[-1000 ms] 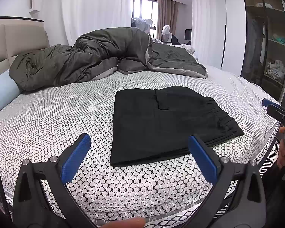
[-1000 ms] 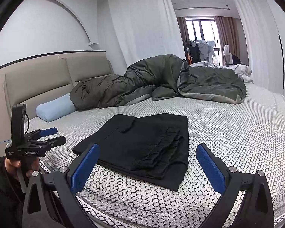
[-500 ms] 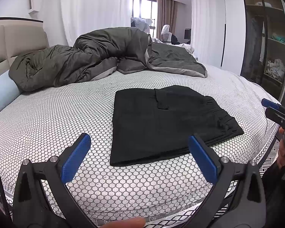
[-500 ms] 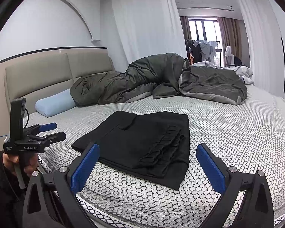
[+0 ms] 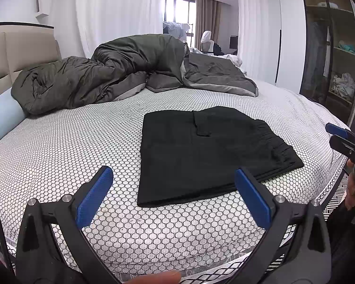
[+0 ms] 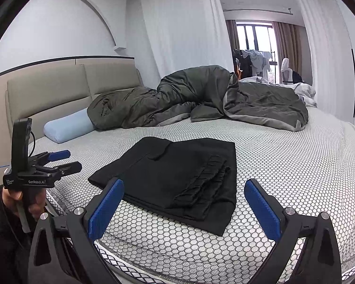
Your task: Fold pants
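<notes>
In the middle of both views, the black pants are seen lying flat on the patterned bed as a compact folded rectangle, the gathered waistband at one end. Since nothing is left to fold, the task is judged complete. At the bottom of each frame the left gripper and the right gripper are held back over the near mattress edge, jaws spread wide and grasping nothing, apparently to leave the fold undisturbed.
</notes>
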Available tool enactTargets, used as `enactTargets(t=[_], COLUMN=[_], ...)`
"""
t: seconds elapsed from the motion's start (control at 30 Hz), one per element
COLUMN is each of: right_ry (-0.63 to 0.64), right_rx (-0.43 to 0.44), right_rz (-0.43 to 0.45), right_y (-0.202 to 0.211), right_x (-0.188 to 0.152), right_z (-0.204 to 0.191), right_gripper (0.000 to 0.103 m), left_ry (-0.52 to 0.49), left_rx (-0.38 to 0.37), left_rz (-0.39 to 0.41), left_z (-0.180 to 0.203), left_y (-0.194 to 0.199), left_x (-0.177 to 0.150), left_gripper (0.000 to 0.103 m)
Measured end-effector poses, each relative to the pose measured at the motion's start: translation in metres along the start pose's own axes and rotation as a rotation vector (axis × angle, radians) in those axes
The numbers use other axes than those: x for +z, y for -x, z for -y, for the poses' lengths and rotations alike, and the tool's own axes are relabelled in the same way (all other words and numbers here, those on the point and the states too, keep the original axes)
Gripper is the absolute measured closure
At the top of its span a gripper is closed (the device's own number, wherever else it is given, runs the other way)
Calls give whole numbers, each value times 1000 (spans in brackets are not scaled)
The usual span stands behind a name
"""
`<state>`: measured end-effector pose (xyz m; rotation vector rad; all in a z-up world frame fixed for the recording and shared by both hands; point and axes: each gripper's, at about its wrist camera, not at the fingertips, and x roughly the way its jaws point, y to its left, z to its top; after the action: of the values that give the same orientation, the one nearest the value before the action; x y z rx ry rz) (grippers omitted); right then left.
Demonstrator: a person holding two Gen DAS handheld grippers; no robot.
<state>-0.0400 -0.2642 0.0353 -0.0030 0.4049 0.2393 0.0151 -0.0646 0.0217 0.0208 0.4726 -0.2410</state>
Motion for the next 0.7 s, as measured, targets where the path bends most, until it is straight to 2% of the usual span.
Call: enactTargets(t=[0.7], right_ry=[6], right_rx=[11], right_rz=[-10], right_y=[-3], right_x=[-1], right_z=[3], right_gripper=[0], left_ry=[-3], left_rx=[-1], left_rz=[-1], left_z=[-2], left_y=[0], left_x=[0], left_gripper=[1])
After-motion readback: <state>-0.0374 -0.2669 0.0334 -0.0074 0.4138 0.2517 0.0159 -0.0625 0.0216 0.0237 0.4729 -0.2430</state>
